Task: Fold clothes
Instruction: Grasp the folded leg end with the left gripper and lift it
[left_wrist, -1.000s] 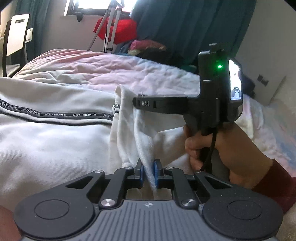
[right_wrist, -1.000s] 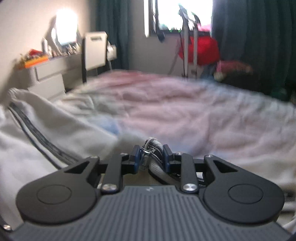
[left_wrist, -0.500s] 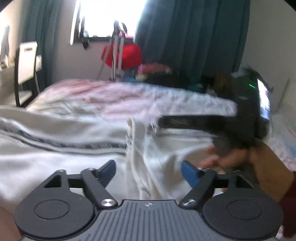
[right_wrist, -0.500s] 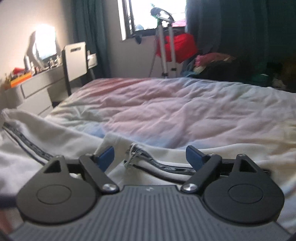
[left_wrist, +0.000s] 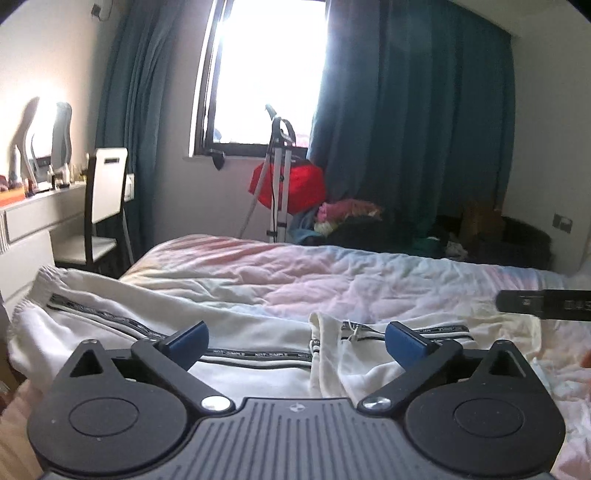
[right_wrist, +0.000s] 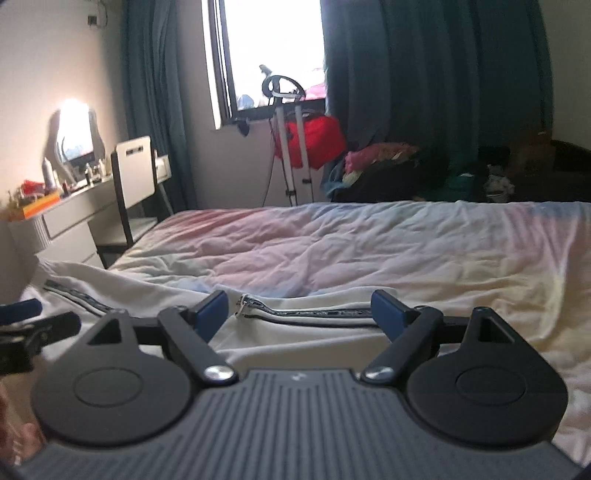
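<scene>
Between the blue pads of the left gripper (left_wrist: 295, 341), at six o'clock in the left wrist view, nothing is being pinched: its jaws are opening wide above the cloth. Just past them the white garment (left_wrist: 236, 332) is lying spread on the bed (left_wrist: 369, 273), its black lettered stripe (left_wrist: 255, 355) running from nine o'clock toward three, and a folded-over edge with a zipper pull is sitting near centre. At three o'clock a black bar of the right gripper (left_wrist: 543, 302) is poking into view. From the right wrist view, the right gripper (right_wrist: 297, 314) is likewise standing released, pads apart and clear of the fabric, with the garment's zipper (right_wrist: 303, 312) lying beyond the gap. At nine o'clock there, part of the left tool is showing, blurred. Farther off, a white chair (left_wrist: 107, 188) is standing at ten o'clock by a desk (right_wrist: 70, 210), and at twelve o'clock a tripod (left_wrist: 279, 177) is standing before the bright window (left_wrist: 269, 74), flanked by teal curtains (left_wrist: 413, 110).
</scene>
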